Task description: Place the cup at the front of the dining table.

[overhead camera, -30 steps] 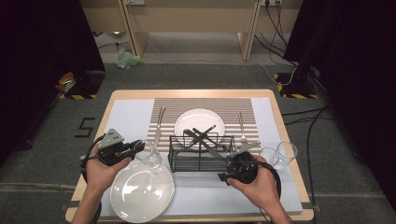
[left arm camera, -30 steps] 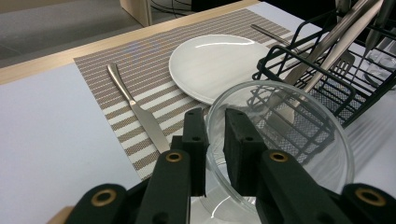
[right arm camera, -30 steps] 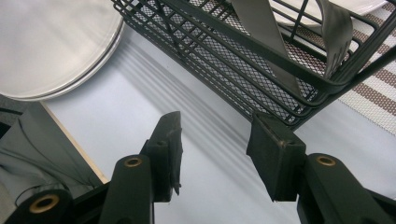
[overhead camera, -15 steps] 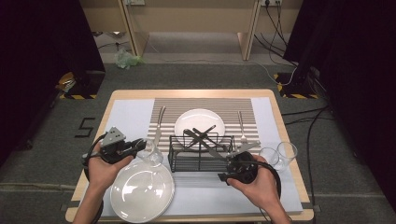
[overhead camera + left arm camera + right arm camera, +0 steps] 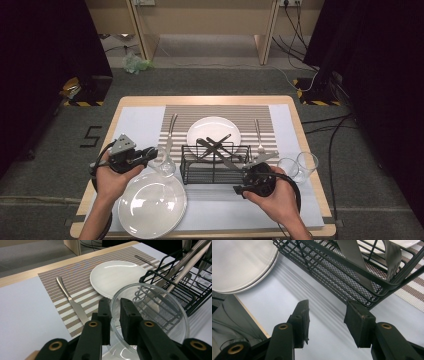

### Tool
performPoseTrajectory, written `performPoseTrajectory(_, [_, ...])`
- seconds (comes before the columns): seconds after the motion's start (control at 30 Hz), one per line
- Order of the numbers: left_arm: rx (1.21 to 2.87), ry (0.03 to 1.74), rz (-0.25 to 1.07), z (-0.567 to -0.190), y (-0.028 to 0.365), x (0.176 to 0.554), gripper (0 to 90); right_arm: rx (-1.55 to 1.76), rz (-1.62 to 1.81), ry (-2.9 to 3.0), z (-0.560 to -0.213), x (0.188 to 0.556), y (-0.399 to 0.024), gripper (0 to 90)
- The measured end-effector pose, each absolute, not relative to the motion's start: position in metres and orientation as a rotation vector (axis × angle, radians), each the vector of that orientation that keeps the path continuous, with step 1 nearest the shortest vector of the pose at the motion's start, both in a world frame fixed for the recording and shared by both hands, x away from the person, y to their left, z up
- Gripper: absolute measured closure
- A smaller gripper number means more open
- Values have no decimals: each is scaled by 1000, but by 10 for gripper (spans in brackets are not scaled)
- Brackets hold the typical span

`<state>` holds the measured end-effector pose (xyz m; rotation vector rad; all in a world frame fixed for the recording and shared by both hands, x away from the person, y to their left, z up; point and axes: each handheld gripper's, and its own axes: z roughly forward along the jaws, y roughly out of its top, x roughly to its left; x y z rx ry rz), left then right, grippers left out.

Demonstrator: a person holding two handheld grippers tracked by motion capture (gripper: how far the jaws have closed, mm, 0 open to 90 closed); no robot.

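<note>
Glass is what I have in hand, so every move around the black wire rack (image 5: 214,165) needs to be slow. Largest first: the bench (image 5: 305,150) carries that rack at its middle, with the big plate (image 5: 151,204) to the rack's near left, a smaller white plate (image 5: 113,277) just beyond the rack on the striped mat, and two tumblers (image 5: 298,166) off the rack's right end. The small glass bowl (image 5: 150,317) sits tilted just left of the rack, above the big plate's far edge, and my left gripper (image 5: 114,315) has its fingers pinched on the bowl's rim, one pad inside and one outside. I would keep that pinch steady, lift clear before swinging, and watch the rim against the rack's wire. My right gripper (image 5: 325,323) waits at the rack's near right corner, fingers apart around nothing, over bare bench; I judge it best used to steady the rack.
</note>
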<state>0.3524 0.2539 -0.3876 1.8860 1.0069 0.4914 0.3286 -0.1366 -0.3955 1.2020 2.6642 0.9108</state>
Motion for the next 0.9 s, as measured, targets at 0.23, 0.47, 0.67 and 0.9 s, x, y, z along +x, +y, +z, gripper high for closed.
performPoseTrajectory(0.23, [1886, 1006, 491, -388, 252, 355, 785, 1202, 911, 2666, -396, 329, -136, 541])
performPoseTrajectory(0.47, [1887, 1003, 495, -387, 251, 357, 784, 1205, 907, 2666, -396, 329, -136, 541])
performPoseTrajectory(0.67, [1888, 1002, 500, -386, 250, 359, 784, 1201, 910, 2668, -396, 329, -136, 542])
performPoseTrajectory(0.9, [1890, 1006, 500, -387, 249, 363, 784, 1205, 908, 2666, -396, 329, -136, 541])
